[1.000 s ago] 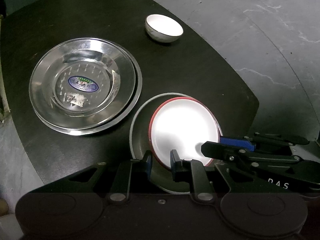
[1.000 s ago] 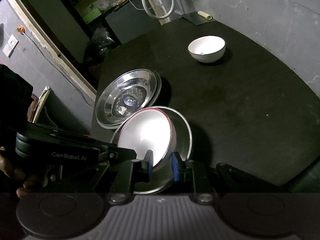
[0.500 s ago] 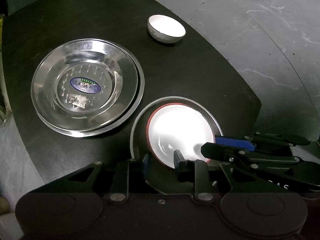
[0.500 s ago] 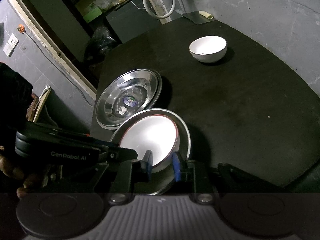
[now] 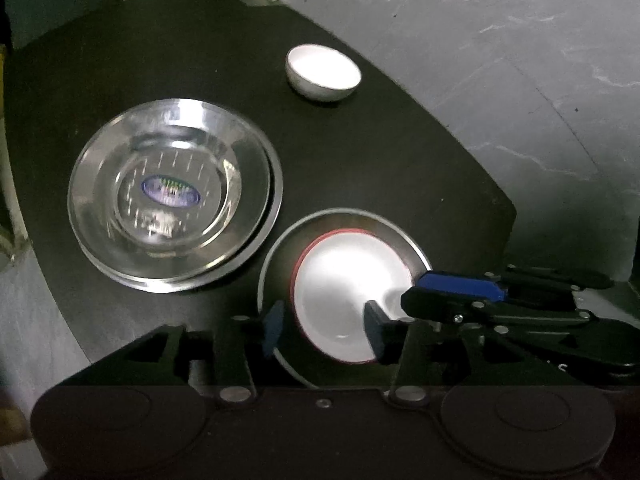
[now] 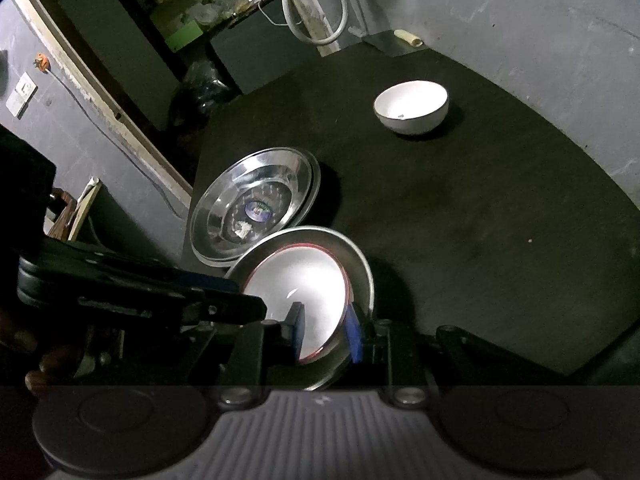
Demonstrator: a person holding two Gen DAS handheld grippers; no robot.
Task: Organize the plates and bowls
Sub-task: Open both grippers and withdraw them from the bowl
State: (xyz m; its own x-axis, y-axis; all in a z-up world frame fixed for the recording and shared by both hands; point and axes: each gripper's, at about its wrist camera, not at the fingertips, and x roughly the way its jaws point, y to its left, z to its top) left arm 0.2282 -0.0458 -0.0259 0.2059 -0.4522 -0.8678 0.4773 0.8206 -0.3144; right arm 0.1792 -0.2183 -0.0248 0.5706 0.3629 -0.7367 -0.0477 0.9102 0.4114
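Nearest the cameras, the red-rimmed white bowl [image 5: 348,300] is sitting inside a steel plate [image 5: 344,216] at the near edge of the dark table [image 5: 400,152], and both claws are working at it. The left claw [image 5: 322,326] is standing wide open, its blue-padded fingers spread either side of the bowl's near rim and seemingly clear of it. The right claw [image 6: 326,330] is reaching in from the other side with its fingers straddling the bowl's rim, one inside and one outside; they are parted, though in the dim light I cannot tell whether the pads are touching the bowl.

By my reading, the step in hand is setting this bowl down into the plate and letting it go. The next move is calling for both claws to lift clear without nudging the bowl, then to head for the remaining white bowl [image 5: 323,73], which is waiting well apart at the far side of the table.

The left wrist view is showing the stacked steel plates [image 5: 174,200] almost from above, just beside the loaded plate, with a label in the middle. The right wrist view is giving the side angle: it is showing the far bowl's depth and a speck inside it [image 6: 411,107], plus the cluttered shelf [image 6: 208,12] and looped hose [image 6: 316,4] beyond the table.
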